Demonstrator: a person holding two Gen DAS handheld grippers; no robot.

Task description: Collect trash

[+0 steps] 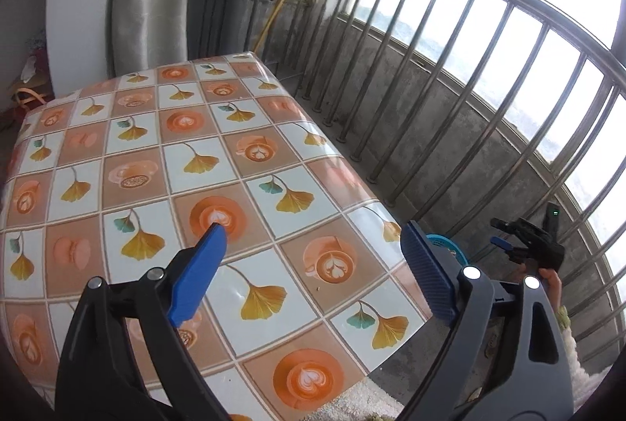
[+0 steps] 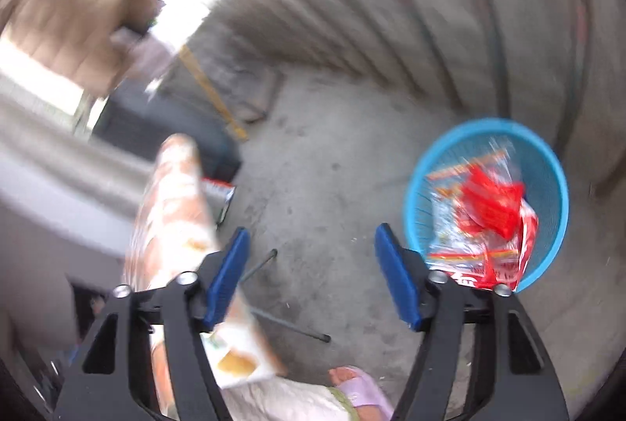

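Covering the table (image 1: 187,162), patterned oilcloth beside railing (image 1: 450,76).

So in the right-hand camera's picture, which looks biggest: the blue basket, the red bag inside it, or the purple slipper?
Largest to smallest, as they look:
1. Blue basket
2. Red bag, inside it
3. Purple slipper
The bag and slipper look close, the picture is blurred, and the slipper is partly cut off, so their order is unsure.

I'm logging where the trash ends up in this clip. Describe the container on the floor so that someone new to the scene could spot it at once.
Start from the bare grey concrete floor beside the table with the tile-patterned cover. Near the concrete wall stands a round, bright blue mesh basket. Nothing else on the floor is blue or round, and it holds crumpled red and clear plastic wrappers.
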